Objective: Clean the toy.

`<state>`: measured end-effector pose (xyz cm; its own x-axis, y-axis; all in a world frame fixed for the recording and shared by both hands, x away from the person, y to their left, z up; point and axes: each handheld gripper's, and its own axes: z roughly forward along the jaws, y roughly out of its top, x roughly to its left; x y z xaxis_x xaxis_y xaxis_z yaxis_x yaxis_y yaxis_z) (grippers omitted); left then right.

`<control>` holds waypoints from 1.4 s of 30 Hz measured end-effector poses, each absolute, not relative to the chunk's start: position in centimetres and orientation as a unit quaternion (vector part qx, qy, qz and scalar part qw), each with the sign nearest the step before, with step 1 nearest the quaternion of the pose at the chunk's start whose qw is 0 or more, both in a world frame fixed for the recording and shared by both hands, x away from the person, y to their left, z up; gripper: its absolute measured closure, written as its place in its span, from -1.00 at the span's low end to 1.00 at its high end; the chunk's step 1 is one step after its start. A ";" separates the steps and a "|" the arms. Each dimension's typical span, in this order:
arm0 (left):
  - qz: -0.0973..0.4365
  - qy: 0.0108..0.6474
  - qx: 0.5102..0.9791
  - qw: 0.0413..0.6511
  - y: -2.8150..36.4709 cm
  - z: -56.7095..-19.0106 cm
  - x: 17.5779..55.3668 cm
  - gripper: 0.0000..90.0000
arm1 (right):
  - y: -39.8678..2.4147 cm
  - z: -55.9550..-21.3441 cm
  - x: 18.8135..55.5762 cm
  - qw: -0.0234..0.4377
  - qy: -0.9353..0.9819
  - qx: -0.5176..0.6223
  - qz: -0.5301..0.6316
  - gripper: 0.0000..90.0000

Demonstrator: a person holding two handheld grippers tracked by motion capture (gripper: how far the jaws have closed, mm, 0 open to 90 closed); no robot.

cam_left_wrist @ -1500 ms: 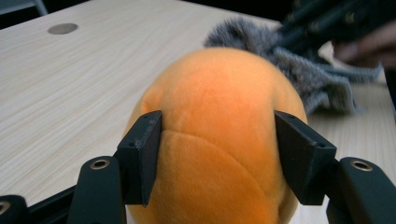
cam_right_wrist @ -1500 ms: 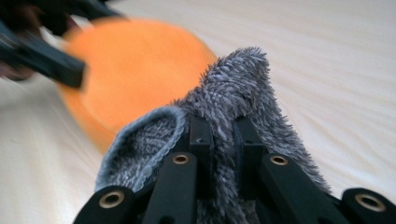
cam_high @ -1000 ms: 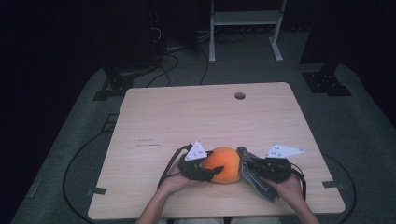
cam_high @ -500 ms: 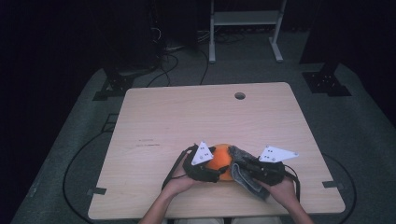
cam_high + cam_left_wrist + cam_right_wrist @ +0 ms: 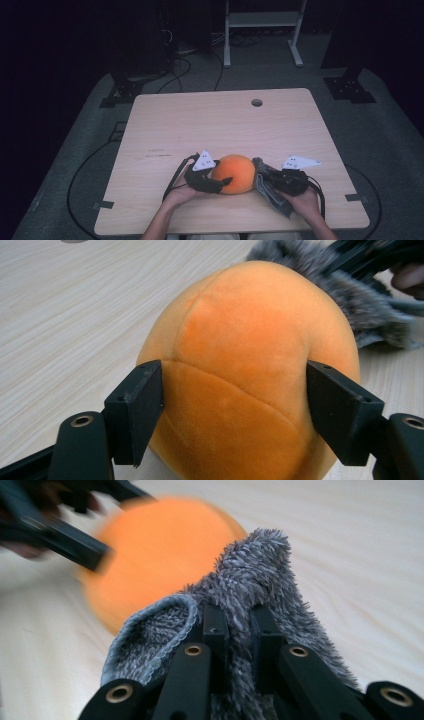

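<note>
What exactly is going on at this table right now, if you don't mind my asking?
A person works with a gripper in each hand. The left gripper straddles an orange plush ball on the wooden table, its jaws having just been opening. The right gripper is clamped on a grey fluffy cloth beside the ball.

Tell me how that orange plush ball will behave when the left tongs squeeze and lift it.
The orange plush ball looks soft and stitched, so it would probably dent under the left tongs. Its velvety nap likely resists slipping. Being round, it may roll across the table if released.
</note>
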<state>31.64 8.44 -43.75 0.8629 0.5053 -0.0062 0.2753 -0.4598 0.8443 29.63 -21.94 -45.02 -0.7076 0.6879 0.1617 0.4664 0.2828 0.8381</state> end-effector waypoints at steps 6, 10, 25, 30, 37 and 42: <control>0.152 0.178 0.852 0.468 6.9 -43.4 30.6 -0.38 | -21.8 -42.8 28.6 0.119 0.776 0.325 0.527 0.78; 0.148 0.181 0.848 0.475 6.7 -42.5 30.4 -0.57 | -20.8 -43.3 28.6 0.127 0.794 0.311 0.507 0.79; 0.182 0.113 0.860 0.463 4.9 -41.7 28.8 -0.33 | -19.6 -40.4 27.3 0.154 0.812 0.256 0.501 0.79; 0.122 0.191 0.849 0.477 5.9 -42.5 30.4 -0.73 | -20.7 -42.1 28.0 0.143 0.809 0.274 0.499 0.79; 0.162 0.157 0.849 0.479 5.4 -42.1 29.7 -0.23 | -20.9 -40.7 27.6 0.161 0.814 0.271 0.489 0.79; 0.202 0.081 0.861 0.459 4.0 -41.7 28.2 -0.21 | -18.9 -38.5 26.2 0.151 0.821 0.216 0.506 0.79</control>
